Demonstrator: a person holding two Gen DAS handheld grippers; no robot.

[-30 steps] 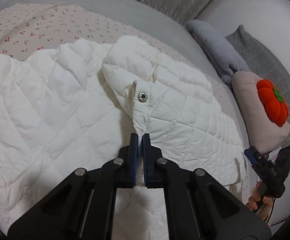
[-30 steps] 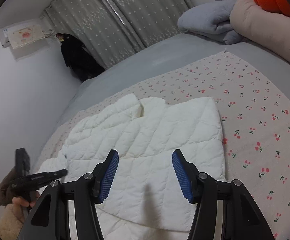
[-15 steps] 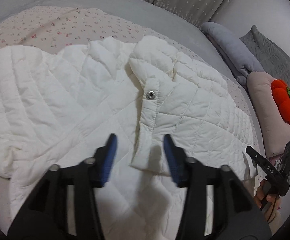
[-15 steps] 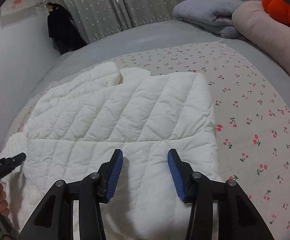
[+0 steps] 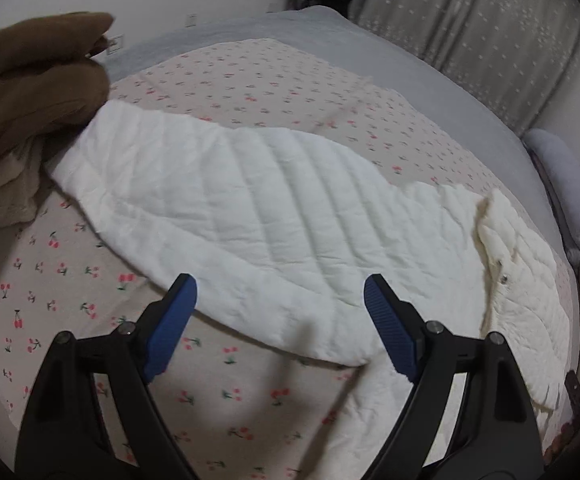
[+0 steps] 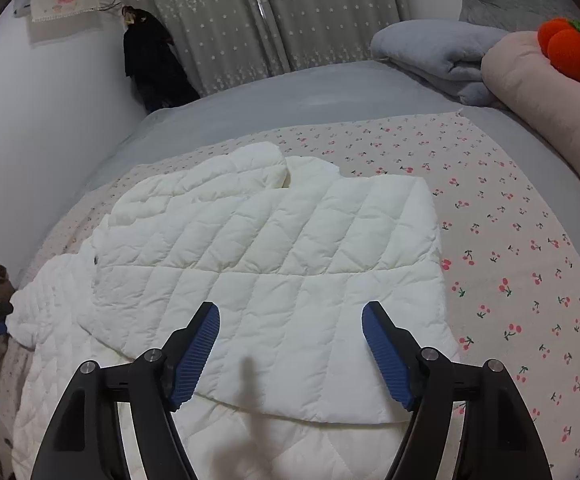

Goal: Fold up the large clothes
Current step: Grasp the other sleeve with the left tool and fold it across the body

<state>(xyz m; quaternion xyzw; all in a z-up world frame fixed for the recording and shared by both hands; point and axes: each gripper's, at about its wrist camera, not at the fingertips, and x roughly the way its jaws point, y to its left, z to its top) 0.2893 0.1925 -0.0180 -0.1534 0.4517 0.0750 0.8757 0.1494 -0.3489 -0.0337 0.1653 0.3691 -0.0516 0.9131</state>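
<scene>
White quilted padded jacket (image 6: 265,264) lying flat on the cherry-print bed sheet (image 6: 510,240), which serves as the reference surface throughout. A second earlier the left gripper (image 5: 279,320) was clamped on the snap-buttoned front placket (image 5: 504,280); that edge has since been released, and the placket now lies on the jacket body towards the pillow end of the sheet. The left gripper has swung away to hover over the long white sleeve (image 5: 249,208), which stretches across the sheet towards a brown garment heap (image 5: 29,92) at its far corner. Its fingers have just been opening and stand wide apart with nothing between them. The right gripper (image 6: 290,344) hovers over the folded front panel near the hem, its fingers likewise having just opened, apart and empty. The laid-over panel stays flat unaided, which suggests that the first fold is complete. The outstretched sleeve is the part still projecting beyond the jacket's outline on the sheet, so it is probably the next piece to be gathered inward.
</scene>
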